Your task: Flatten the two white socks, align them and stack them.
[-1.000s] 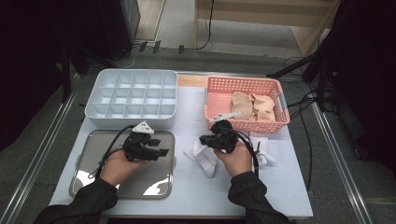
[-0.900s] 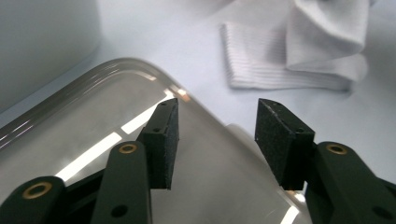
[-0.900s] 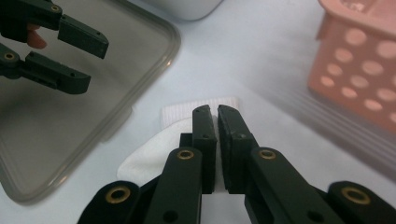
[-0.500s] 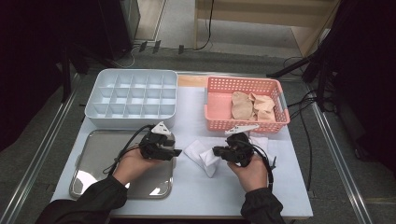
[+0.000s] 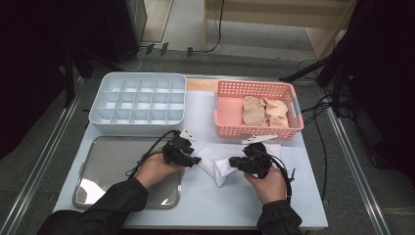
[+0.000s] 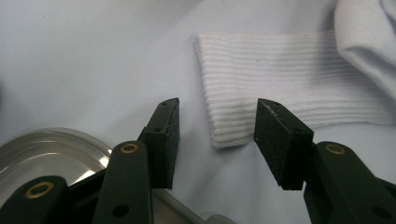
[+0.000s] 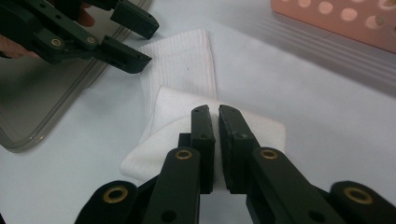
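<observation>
High view: my left tongs [image 5: 192, 160] have slid off the tray [image 5: 100, 161] to the sock [image 5: 215, 164] near the tabletop's front edge, jaws apart around its cuff. My right tongs [image 7: 215, 122] stay clamped on the folded part, so I'd pinch the cuff next.

Left claw [image 6: 215, 135]: jaws apart, rising from the 6 o'clock edge, one pad at 7 o'clock of centre, the other at 4 o'clock. White ribbed sock [image 6: 289, 88] lies flat on the pale desk [image 6: 84, 60], cuff end toward the claw; the cuff's lower corner sits in the gap between the pads, closer to the 4 o'clock pad. Contact with either pad cannot be judged. Sock runs off toward 3 o'clock, where a bulkier fold rises at 2 o'clock. Metal tray [image 6: 42, 149] rim curves at 8 o'clock, behind the 7 o'clock jaw.
</observation>
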{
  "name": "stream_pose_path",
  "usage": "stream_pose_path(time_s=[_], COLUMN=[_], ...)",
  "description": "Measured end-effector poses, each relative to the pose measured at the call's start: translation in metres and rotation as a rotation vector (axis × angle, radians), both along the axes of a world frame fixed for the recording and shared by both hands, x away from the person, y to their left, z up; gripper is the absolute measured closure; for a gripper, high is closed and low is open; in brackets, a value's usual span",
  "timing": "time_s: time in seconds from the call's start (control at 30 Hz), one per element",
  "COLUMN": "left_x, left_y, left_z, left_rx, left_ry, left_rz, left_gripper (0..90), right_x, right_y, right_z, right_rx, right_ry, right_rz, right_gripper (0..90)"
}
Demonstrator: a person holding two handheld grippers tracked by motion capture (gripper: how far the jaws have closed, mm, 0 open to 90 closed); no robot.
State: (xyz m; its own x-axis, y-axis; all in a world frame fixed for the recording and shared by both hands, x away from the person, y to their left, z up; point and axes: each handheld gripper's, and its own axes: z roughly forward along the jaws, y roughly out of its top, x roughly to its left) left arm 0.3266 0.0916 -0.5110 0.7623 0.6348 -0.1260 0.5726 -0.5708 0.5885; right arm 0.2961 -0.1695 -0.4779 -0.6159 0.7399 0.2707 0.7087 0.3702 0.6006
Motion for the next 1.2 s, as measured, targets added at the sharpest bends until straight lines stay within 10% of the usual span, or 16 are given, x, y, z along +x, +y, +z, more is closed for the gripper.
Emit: stream_pose_path(time_s=[0.4, 1.2], left_x=[-0.004, -0.025], left_y=[-0.003, 0.068], left_z=[-0.002, 0.035], left_rx=[-0.039, -0.218], left_ry=[0.027, -0.037], left_rz=[-0.002, 0.169], left_gripper=[83.1, 85.9], right_x=[0.001, 0.017], right_y=[0.001, -0.010], right_z=[0.000, 0.001], right_rx=[-0.001, -0.011], right_ry=[-0.003, -0.027], right_rz=[0.003, -0.038], right_gripper=[85.5, 86.2])
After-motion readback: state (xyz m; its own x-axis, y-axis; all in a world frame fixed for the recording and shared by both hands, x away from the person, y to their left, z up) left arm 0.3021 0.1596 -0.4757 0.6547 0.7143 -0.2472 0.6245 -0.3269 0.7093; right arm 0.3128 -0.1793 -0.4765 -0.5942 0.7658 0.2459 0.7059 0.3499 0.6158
